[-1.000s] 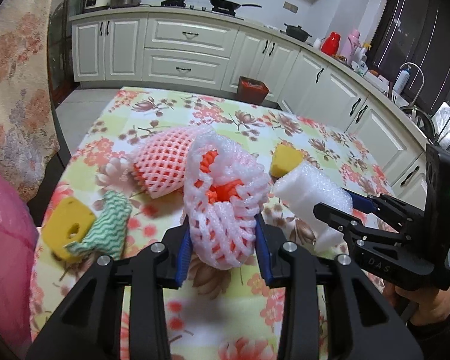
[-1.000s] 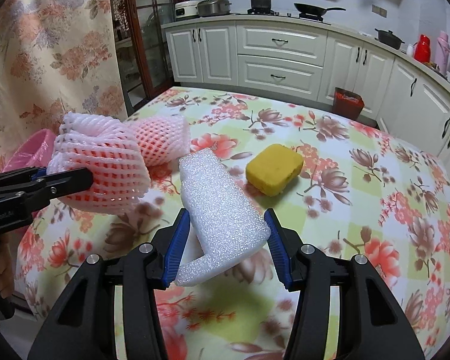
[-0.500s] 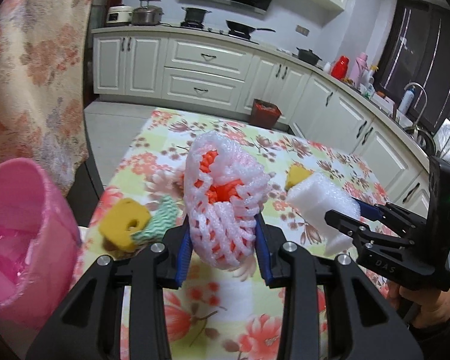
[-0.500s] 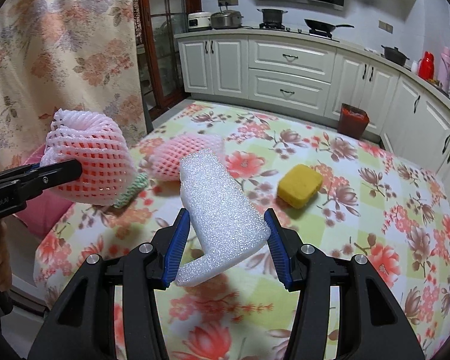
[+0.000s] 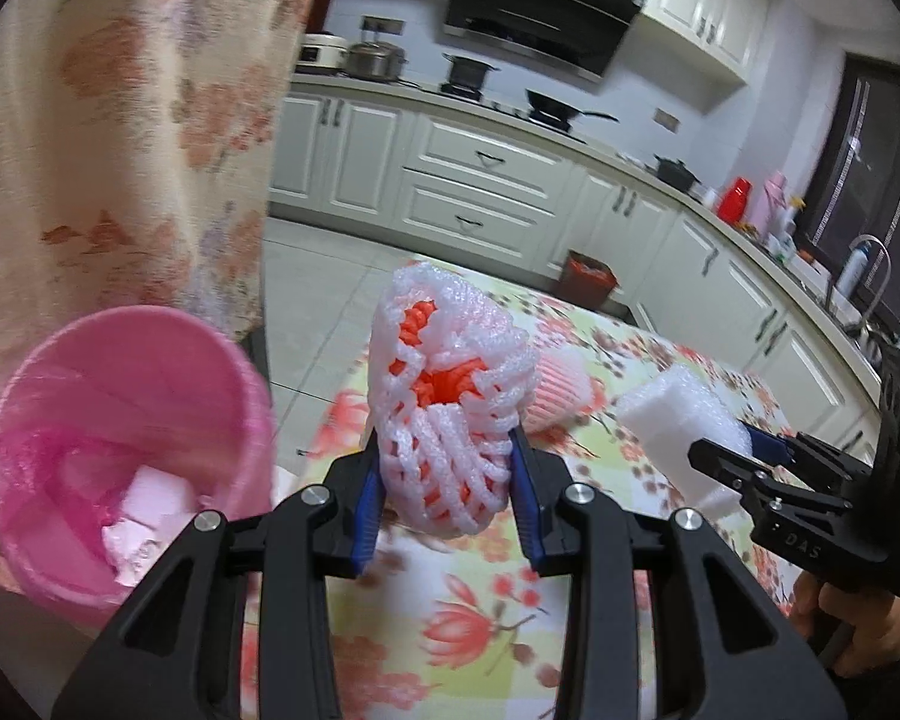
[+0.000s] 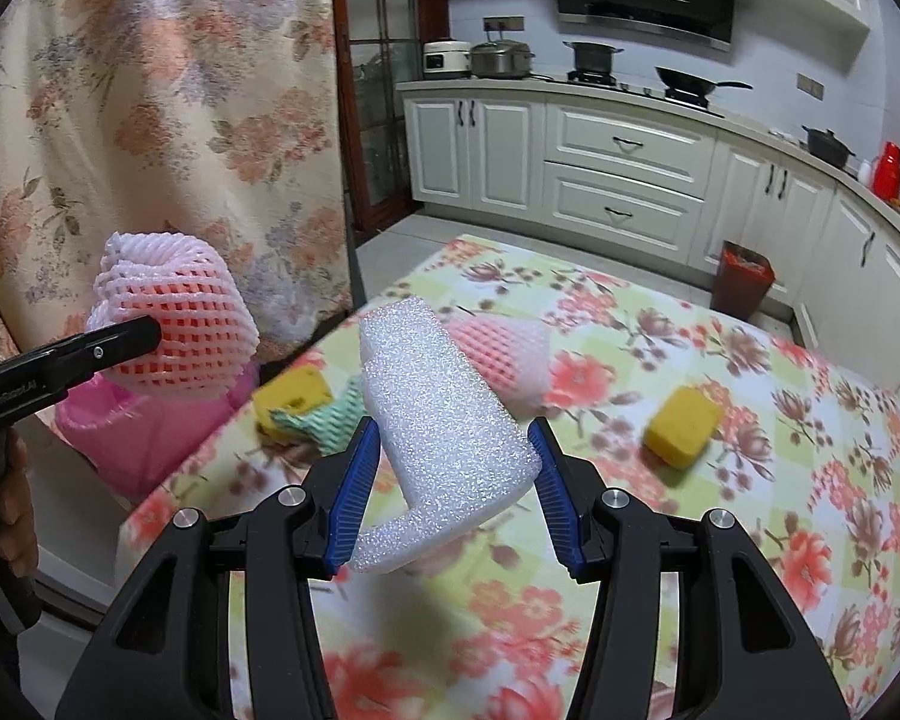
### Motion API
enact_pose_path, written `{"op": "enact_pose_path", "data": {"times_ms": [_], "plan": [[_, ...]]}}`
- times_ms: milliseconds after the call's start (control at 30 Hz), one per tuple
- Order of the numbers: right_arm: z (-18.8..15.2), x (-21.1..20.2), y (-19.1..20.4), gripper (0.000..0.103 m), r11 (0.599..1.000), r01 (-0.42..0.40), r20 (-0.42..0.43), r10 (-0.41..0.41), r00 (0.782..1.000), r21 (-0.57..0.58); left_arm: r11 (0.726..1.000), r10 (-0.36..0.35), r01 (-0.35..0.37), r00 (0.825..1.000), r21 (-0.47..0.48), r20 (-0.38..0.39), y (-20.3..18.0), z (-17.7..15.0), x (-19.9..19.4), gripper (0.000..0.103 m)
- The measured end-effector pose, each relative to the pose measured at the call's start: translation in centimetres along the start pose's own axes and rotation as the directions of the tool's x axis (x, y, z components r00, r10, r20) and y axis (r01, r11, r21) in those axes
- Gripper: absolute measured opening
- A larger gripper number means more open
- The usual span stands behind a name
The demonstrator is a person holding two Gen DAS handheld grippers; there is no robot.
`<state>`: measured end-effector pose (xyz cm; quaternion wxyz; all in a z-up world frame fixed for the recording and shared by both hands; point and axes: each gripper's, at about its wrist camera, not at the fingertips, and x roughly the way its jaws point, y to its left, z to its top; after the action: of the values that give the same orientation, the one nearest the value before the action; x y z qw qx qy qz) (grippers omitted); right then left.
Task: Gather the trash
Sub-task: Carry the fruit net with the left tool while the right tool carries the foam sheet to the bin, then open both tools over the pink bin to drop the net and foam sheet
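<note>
Carrying trash to the pink bin [image 5: 132, 456] beside the table [image 6: 750, 540]. Right gripper [image 6: 453, 489] squeezes the white foam block [image 6: 444, 432]; left gripper [image 5: 447, 510] squeezes the foam net [image 5: 450, 396]. Next, hold each over the bin and let go.

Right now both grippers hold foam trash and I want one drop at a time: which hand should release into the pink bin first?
Left. Its gripper holds the foam net nearest the pink bin.
</note>
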<state>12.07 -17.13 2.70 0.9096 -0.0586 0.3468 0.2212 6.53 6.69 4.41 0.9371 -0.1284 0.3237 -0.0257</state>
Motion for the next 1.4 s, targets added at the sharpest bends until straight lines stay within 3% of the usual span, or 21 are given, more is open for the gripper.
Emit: {"op": "enact_pose_path", "data": {"times_ms": [300,733,1100,1400], "plan": [[2.8,1.6,5.3,0.049,0.995,-0.070,0.007,0.071,0.997,-0.066,0.992,0.107,-0.102,0.992,-0.075,0.069,6.1,1.5,-3.3,0.035],[6.2,4.7,13.4,0.049,0.971,-0.179,-0.005,0.181,0.983,-0.160,0.957,0.268,-0.250,0.955,-0.145,0.124,11.9,2.4,-7.2,0.036],[8.1,7.5,19.6,0.049,0.938,-0.269,-0.040,0.267,0.963,-0.216,0.930,0.345,-0.319,0.929,-0.181,0.138,13.9,3.3,-8.0,0.037],[8.0,9.8,23.3,0.049,0.916,-0.316,-0.087,0.304,0.949,-0.248,0.917,0.373,-0.345,0.919,-0.201,0.127,15.7,3.4,-8.2,0.039]]}}
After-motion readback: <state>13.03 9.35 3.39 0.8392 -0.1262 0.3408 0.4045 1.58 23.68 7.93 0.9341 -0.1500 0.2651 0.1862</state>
